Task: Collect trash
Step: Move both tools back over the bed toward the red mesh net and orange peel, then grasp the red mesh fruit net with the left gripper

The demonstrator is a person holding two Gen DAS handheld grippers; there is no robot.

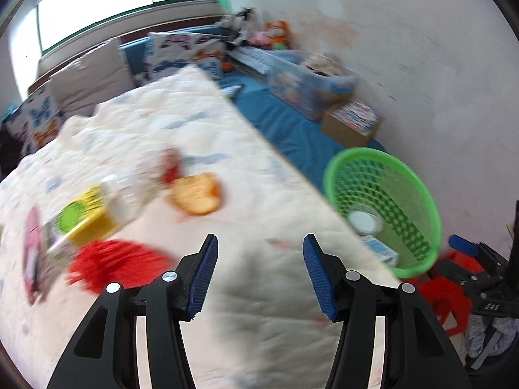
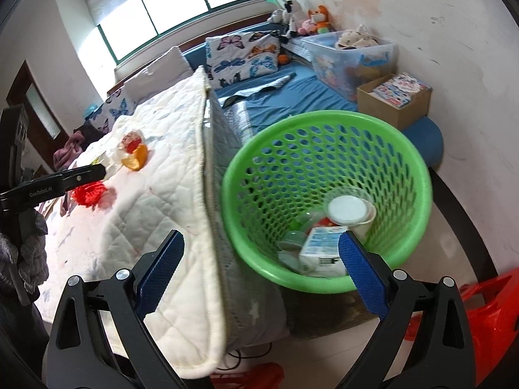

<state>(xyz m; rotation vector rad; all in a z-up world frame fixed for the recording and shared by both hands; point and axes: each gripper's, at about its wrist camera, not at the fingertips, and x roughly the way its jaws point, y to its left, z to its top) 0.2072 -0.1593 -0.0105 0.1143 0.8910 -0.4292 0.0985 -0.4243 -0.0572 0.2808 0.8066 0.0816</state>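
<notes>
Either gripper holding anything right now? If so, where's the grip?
Nothing held. Left gripper and right gripper are both open, nothing between the fingers.

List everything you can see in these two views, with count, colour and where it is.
basket: 1, green, beside the quilt edge
carton: 1, white and blue, inside the basket
cup: 1, clear with white lid, inside the basket
quilt: 1, white, on the bed
red wrapper: 1, red, on the quilt
yellow box: 1, yellow and green, on the quilt
orange packet: 1, orange, on the quilt
cardboard box: 1, brown, by the wall
storage bin: 1, clear, by the wall
left gripper: open, over the quilt
right gripper: open, empty, near the basket
</notes>
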